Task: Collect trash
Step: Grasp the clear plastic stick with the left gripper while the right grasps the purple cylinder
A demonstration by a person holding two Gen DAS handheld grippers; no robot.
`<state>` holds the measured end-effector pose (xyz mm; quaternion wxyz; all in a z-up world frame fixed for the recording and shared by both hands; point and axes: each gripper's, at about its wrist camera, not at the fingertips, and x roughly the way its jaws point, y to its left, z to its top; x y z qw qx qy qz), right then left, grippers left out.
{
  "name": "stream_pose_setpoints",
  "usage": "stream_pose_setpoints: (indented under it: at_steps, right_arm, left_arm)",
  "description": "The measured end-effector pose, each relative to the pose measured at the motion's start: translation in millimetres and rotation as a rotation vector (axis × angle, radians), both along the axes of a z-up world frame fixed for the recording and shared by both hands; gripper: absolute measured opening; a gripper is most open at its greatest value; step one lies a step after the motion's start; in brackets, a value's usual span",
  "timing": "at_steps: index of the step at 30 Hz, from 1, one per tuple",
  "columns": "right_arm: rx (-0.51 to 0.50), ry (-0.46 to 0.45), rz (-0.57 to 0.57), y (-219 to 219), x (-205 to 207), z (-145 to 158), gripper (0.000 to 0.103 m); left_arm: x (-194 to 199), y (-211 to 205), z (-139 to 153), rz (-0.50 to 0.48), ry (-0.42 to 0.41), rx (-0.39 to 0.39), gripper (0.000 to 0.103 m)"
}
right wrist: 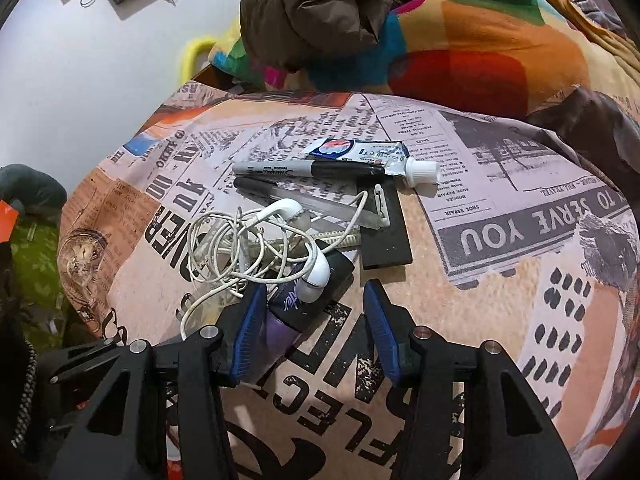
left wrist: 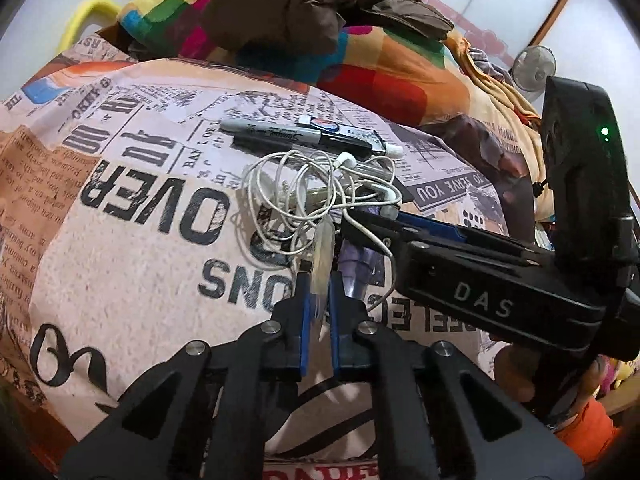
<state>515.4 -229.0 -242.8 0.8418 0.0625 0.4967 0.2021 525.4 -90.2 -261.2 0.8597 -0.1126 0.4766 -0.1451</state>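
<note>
A pile of small items lies on a newspaper-print bedspread (left wrist: 132, 264): tangled white earphones (left wrist: 296, 196) (right wrist: 256, 240), a black Sharpie marker (left wrist: 280, 134) (right wrist: 308, 169), a squeezed toothpaste tube (right wrist: 372, 156) (left wrist: 360, 136), a clear pen (right wrist: 320, 204), a black card (right wrist: 386, 236) and a purple-black tube (right wrist: 296, 304) (left wrist: 356, 260). My left gripper (left wrist: 320, 280) is shut on a clear plastic piece (left wrist: 323, 248) at the near edge of the pile. My right gripper (right wrist: 312, 300) is open, its jaws either side of the purple-black tube; it also shows in the left wrist view (left wrist: 372, 220).
A brown jacket (left wrist: 304, 4) (right wrist: 320, 12) and a multicoloured blanket (left wrist: 380, 68) (right wrist: 460, 44) are heaped at the far side of the bed. A small fan (left wrist: 534, 68) stands at the right. The floor (right wrist: 32, 260) lies left of the bed.
</note>
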Motion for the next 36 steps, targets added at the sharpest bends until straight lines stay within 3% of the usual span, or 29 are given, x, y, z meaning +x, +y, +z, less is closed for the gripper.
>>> stream_pose_setpoints:
  at_steps: [4, 11, 17, 22, 27, 36]
  right_arm:
    - [-0.011, -0.002, 0.003, -1, -4, 4, 0.036]
    - [-0.052, -0.012, -0.018, 1, -6, 3, 0.035]
    - [-0.097, -0.027, -0.006, 16, -6, -1, 0.035]
    - [-0.096, -0.021, -0.01, -5, -19, 3, 0.029]
    - [-0.174, -0.043, -0.025, -26, -36, 9, 0.027]
    - [-0.091, -0.022, -0.05, -57, -39, 14, 0.027]
  left_arm:
    - [-13, 12, 7, 0.019, -0.015, 0.021, 0.007]
    - [-37, 33, 16, 0.062, -0.056, 0.115, 0.007]
    - [-37, 39, 16, 0.075, -0.055, 0.093, 0.007]
    - [-40, 36, 18, 0.069, -0.068, 0.109, 0.007]
    - [-48, 35, 23, 0.065, -0.079, 0.116, 0.007]
    - [-53, 34, 25, 0.061, -0.08, 0.113, 0.007]
